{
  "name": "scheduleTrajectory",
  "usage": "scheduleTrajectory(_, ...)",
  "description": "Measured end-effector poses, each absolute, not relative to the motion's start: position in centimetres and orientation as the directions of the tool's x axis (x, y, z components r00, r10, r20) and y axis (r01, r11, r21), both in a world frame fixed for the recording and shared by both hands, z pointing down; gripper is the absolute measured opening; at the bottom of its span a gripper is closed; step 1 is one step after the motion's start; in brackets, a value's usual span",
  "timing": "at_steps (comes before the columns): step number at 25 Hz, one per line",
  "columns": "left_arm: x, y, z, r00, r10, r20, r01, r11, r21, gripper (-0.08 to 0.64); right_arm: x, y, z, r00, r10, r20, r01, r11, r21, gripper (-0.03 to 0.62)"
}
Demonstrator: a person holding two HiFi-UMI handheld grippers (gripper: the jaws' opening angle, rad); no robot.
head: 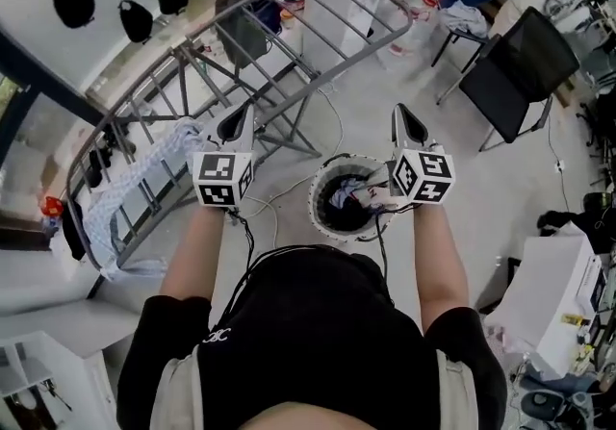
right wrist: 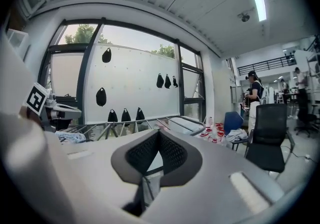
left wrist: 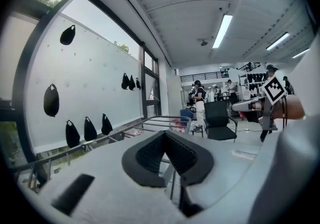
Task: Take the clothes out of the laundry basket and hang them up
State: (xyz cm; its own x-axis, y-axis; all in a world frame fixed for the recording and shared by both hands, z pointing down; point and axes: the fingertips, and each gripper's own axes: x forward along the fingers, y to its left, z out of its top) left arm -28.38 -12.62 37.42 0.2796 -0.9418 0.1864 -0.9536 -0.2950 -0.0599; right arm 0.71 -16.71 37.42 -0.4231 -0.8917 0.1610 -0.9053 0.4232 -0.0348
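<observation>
Grey left gripper and right gripper are hovering by the round white laundry basket, jaws pressed together, empty, probably before reaching in.

Laundry basket partly behind right gripper

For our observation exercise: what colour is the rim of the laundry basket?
White rim on the laundry basket; the head view shows it best.
</observation>
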Motion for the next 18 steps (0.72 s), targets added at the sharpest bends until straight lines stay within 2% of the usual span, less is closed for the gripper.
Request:
scheduleTrajectory(8,-18.0,-14.2,39.0,0.385,-0.897,0.219,-0.913,-0.405,-0.054,0.003,10.8,-15.6,40.0,-0.323,-0.924,0.203,-0.946,0.321,-0.042,0.011)
scheduleTrajectory(18,-11.8,-14.2,41.7,0.395,-0.881,0.26,-0.909,-0.416,-0.029,0.003,17.1,-14.7,43.6,-0.32,-0.907,0.274,-0.946,0.32,-0.043,0.012)
